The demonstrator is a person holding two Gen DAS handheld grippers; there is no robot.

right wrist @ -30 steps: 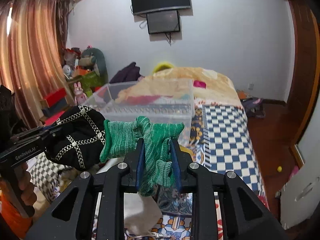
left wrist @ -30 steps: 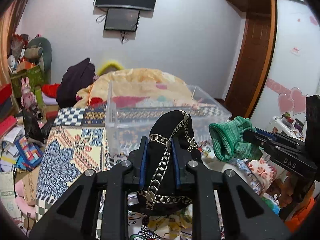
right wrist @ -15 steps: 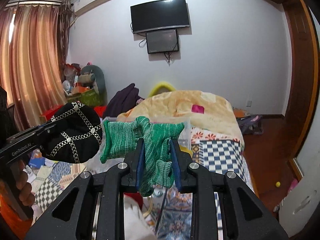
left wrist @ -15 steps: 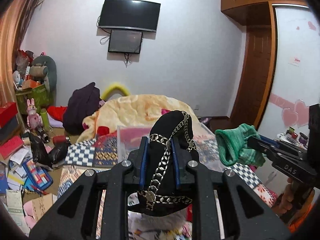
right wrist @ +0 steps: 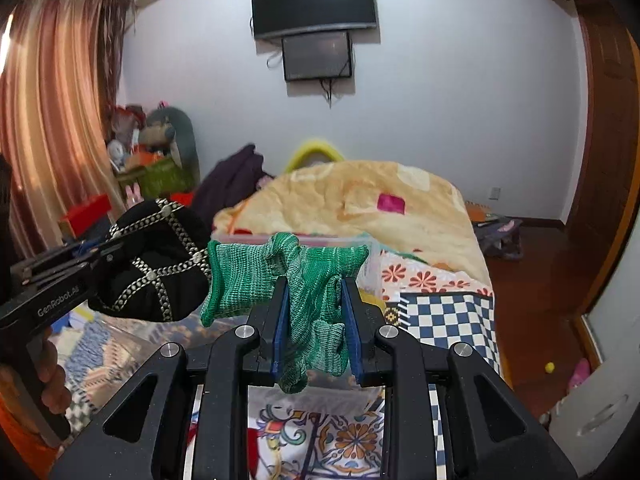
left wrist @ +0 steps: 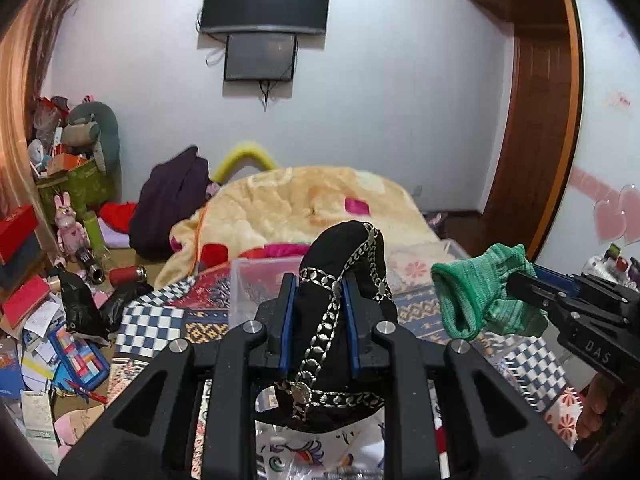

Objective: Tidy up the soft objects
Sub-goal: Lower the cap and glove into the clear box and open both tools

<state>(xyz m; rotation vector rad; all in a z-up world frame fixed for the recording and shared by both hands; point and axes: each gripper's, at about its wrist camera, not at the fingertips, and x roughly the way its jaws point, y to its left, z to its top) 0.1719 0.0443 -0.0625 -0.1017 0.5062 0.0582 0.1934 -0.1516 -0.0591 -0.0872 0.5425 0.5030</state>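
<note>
My left gripper (left wrist: 318, 292) is shut on a black soft cap with silver chains (left wrist: 344, 264) and holds it up in the air. The cap also shows in the right wrist view (right wrist: 156, 268), at the left. My right gripper (right wrist: 314, 292) is shut on a green knitted glove (right wrist: 308, 276), held in the air; it shows in the left wrist view (left wrist: 476, 296) at the right. A clear plastic bin (left wrist: 248, 280) stands on the bed beyond both grippers; its rim shows behind the glove (right wrist: 372, 248).
The patterned bed cover (right wrist: 448, 316) lies below. A yellow blanket (left wrist: 304, 204) and a dark purple garment (left wrist: 172, 204) are heaped at the far end. Clutter covers the floor at left (left wrist: 48, 344). A wooden door (left wrist: 532, 140) stands right.
Both grippers have lifted with their loads. The clear bin now sits lower and farther in view, and more of the wall and screens shows.
</note>
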